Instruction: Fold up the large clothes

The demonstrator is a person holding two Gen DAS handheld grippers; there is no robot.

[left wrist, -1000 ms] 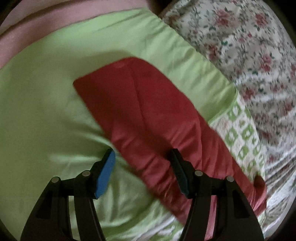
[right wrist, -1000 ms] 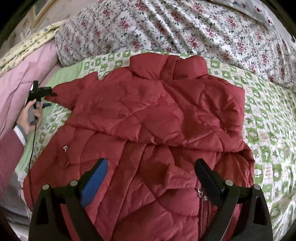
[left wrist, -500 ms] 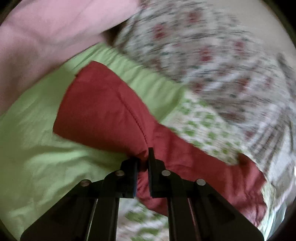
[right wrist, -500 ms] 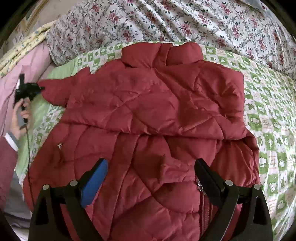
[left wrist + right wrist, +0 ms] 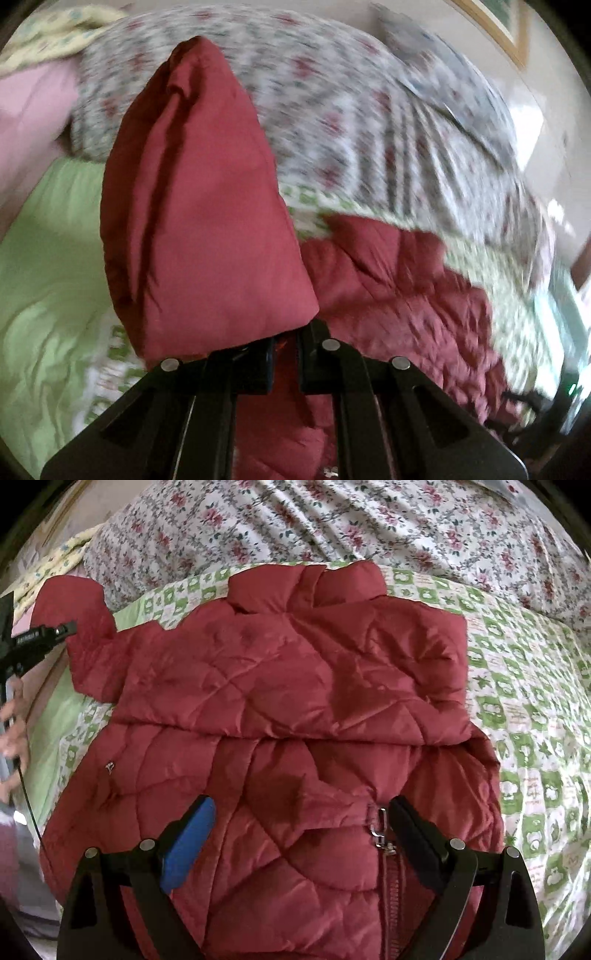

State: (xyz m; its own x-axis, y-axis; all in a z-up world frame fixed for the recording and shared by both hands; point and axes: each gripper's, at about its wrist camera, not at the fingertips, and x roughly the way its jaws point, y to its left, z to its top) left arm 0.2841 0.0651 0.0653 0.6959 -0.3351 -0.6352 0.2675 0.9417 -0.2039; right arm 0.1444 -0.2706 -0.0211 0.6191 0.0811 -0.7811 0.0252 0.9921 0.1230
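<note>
Red quilted fabric covered most of the bed: a padded jacket lay spread on a green-and-white patterned quilt, collar toward the floral bedding heaped behind it. One sleeve had been laid across the chest, making a fold line that ran from side to side over the jacket's middle. The zipper pull rested near the lower front.

The left gripper had its jaws pressed nearly together on the cuff end of the other sleeve, which stood lifted off the bed and rose up in front of that camera, blocking much of the view. From the right wrist camera the same gripper appeared at the far left edge, with the sleeve raised above the plain green sheet and the person's hand just below it. The left wrist picture was blurred.

The right gripper hung over the lower front of the jacket with its jaws spread wide, holding nothing; its blue pad sat left of the zipper and the dark finger just right of it.
</note>
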